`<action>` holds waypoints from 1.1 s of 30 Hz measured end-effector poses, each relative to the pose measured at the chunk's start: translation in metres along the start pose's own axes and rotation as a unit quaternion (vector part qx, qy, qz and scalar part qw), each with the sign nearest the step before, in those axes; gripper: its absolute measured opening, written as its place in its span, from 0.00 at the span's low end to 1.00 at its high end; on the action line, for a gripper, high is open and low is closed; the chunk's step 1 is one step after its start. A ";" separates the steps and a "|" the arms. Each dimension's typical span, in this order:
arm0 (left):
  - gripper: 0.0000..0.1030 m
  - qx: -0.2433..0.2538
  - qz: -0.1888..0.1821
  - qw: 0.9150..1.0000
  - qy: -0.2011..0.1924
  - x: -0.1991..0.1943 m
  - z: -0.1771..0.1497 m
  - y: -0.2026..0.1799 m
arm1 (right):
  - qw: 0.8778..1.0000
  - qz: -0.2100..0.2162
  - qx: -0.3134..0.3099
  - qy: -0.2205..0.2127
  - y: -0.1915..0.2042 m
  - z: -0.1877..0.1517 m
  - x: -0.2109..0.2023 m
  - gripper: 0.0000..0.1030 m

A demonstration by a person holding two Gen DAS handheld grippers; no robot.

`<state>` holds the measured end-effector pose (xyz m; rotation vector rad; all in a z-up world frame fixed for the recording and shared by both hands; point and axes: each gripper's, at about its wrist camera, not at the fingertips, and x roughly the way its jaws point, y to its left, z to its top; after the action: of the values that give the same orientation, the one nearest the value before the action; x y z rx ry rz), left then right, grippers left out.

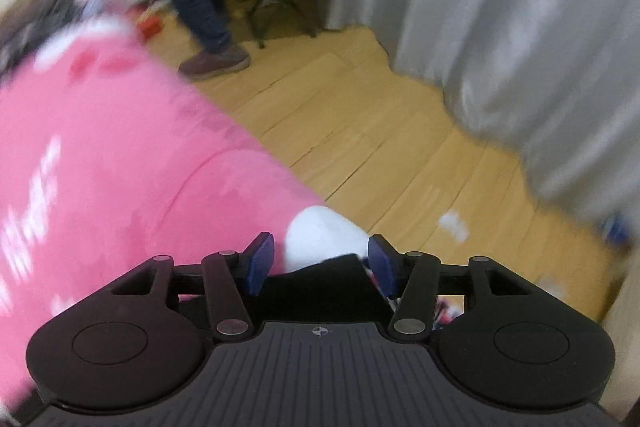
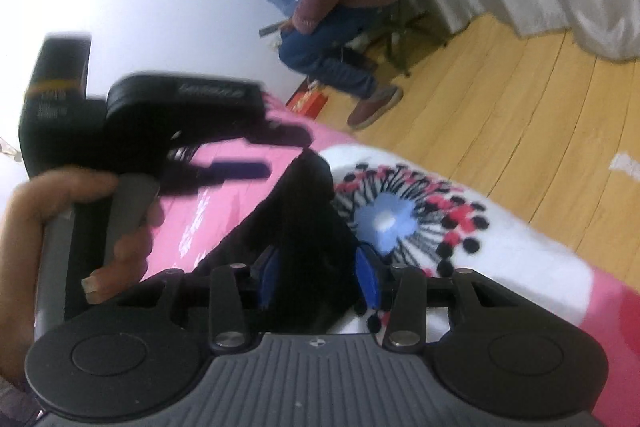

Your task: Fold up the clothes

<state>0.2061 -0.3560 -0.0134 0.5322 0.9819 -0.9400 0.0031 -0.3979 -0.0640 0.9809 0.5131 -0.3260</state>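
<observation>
Two hand-held grippers — right hand-held gripper pinching one black garment, left hand-held gripper open

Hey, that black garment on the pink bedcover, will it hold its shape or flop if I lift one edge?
Probably flop: the black garment drapes in soft folds on the pink bedcover, so it looks limp. It seems thin, so likely light. Pushed, it would probably bunch up rather than slide on that soft-looking cover.

Wooden floor (pale curtains)
</observation>
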 end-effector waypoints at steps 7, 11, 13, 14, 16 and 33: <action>0.07 0.064 0.075 0.990 0.103 0.021 0.005 -0.041 | 1.000 0.005 -0.008 0.023 0.002 0.001 0.001 0.43; 0.02 0.034 0.102 0.993 0.055 0.008 0.015 -0.035 | 0.999 0.011 -0.014 0.034 0.003 0.002 0.003 0.43; 0.01 -0.003 0.108 0.994 0.017 -0.003 0.022 -0.028 | 0.999 0.019 -0.006 0.037 0.001 0.003 0.003 0.42; 0.01 -0.020 0.120 0.993 -0.003 -0.008 0.027 -0.025 | 0.999 0.022 -0.002 0.039 0.000 0.004 0.003 0.42; 0.01 -0.052 0.143 0.988 -0.036 -0.011 0.030 -0.021 | 0.999 0.028 0.006 0.041 0.000 0.003 0.002 0.42; 0.41 0.092 0.091 0.986 0.105 0.029 0.025 -0.042 | 0.992 0.078 -0.054 0.080 0.019 -0.006 0.004 0.01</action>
<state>0.1884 -0.4086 -0.0254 0.8764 1.0212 -0.8264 0.0142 -0.3832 -0.0561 0.9397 0.5895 -0.0785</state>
